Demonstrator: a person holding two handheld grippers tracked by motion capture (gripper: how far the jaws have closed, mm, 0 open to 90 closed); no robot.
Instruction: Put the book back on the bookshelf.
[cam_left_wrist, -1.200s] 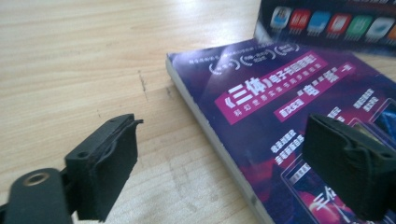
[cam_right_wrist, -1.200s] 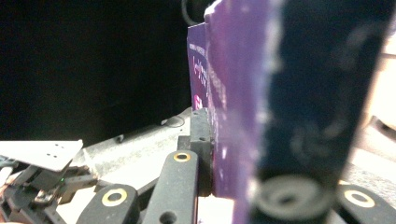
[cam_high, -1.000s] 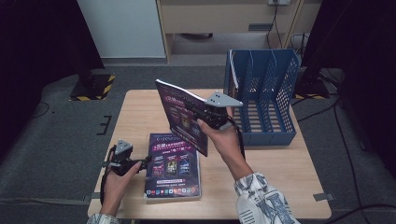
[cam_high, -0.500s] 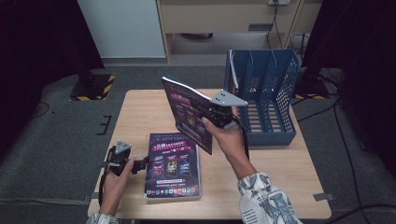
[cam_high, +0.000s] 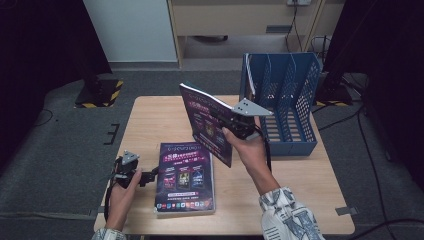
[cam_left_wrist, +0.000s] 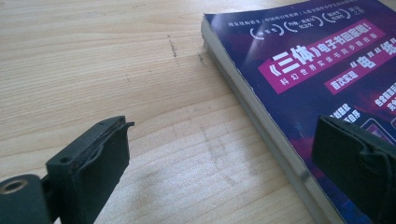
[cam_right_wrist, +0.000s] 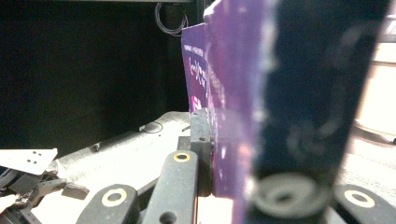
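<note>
R gripper (cam_high: 234, 124) pinching raised booklet (cam_high: 205, 122), tips hidden behind it, L gripper (cam_high: 145, 176) spread beside flat booklet (cam_high: 186, 176)

A: Classify the location.

B: A laboratory or studio set up for recording, not a home. A single light wooden desk (cam_high: 150, 120) stands alone on grey carpet (cam_high: 65, 165), with black curtains (cam_high: 45, 45) along both sides.

A: Supporting evidence?

B: A stand base with yellow-black hazard tape (cam_high: 97, 92) sits off the desk's far left corner. Cables (cam_high: 370, 150) run over the floor to the right. A pale cabinet (cam_high: 240, 20) and a white panel (cam_high: 130, 30) close the back.
</note>
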